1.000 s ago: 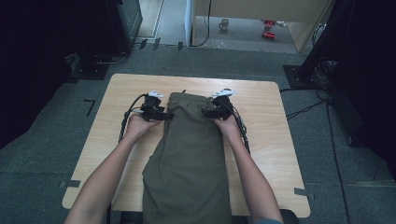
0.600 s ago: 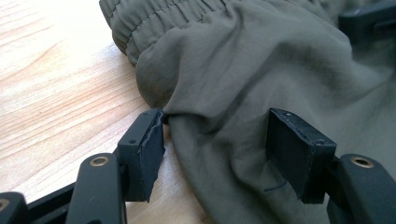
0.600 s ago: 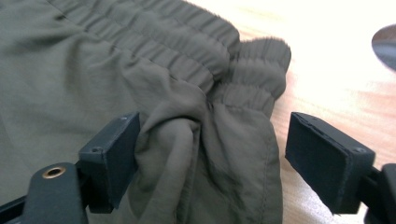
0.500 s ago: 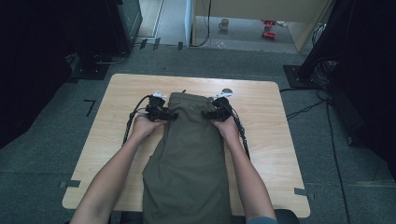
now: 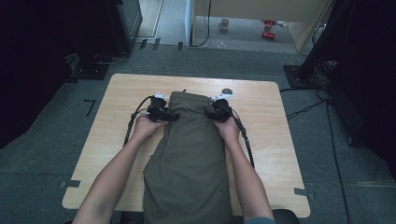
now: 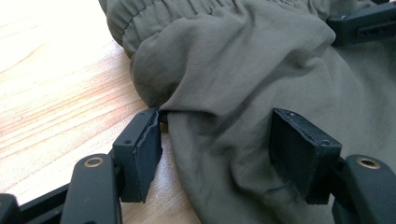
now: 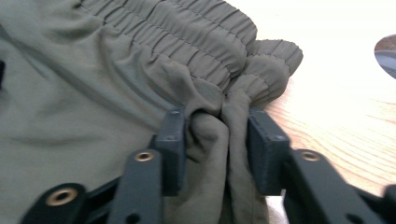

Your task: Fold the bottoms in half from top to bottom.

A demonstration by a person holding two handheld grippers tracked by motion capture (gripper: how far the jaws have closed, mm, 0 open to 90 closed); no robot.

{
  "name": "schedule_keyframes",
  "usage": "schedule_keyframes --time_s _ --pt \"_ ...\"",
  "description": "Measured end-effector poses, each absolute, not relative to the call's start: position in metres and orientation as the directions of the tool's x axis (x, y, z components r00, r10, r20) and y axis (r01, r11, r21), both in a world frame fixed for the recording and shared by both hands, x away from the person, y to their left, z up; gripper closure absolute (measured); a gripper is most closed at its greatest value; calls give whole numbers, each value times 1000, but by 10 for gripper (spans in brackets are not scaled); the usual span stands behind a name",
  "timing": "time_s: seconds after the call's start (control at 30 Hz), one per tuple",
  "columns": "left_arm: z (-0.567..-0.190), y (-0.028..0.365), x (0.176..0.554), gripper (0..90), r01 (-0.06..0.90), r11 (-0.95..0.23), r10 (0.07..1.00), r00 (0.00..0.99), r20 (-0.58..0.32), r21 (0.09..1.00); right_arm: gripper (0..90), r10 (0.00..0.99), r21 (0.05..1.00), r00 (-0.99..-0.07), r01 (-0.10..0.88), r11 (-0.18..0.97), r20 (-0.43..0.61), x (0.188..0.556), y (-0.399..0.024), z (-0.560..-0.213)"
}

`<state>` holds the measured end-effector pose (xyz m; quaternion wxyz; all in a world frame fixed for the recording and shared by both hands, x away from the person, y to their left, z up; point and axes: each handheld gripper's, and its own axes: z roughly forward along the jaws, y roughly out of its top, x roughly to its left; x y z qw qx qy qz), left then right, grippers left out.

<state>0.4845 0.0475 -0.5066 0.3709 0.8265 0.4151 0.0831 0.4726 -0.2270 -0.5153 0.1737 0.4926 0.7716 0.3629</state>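
Right gripper (image 7: 215, 149), frame centre: jaws just closing, pinching bunched olive trousers (image 7: 140, 70) below waistband. Left gripper (image 6: 219, 149) open, straddling fabric edge on table (image 6: 51, 84).

Light wooden worktop (image 5: 140, 88) with rounded corners, standing on grey carpet (image 5: 56, 149). Strips of dark tape (image 5: 70, 183) mark the floor beside its near corners. Black equipment stands (image 5: 98, 70) flank the far left, and dark curtains or panels close off both sides. Black cables (image 5: 308, 108) trail across the carpet at right. Beyond the worktop, a brighter pale floor (image 5: 243, 32) carries a mug (image 5: 225, 23) and a small red object (image 5: 267, 28).
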Motion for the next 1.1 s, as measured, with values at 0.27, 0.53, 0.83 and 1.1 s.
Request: schedule_keyframes --time_s 0.27,0.53,0.83,1.1 --pt "-506 47 484 357 615 -399 749 647 -145 681 728 879 737 -460 636 228 125 469 -231 -516" --pt "-505 43 481 553 604 -419 729 668 -145 678 802 881 713 -442 672 200 170 470 -232 -514" --pt "-495 40 487 806 621 -447 710 684 -168 644 831 882 700 -434 688 193 183 477 -233 -502" --pt "-434 40 503 814 534 -355 721 678 -139 767 850 892 777 -424 609 157 153 492 -238 -445"
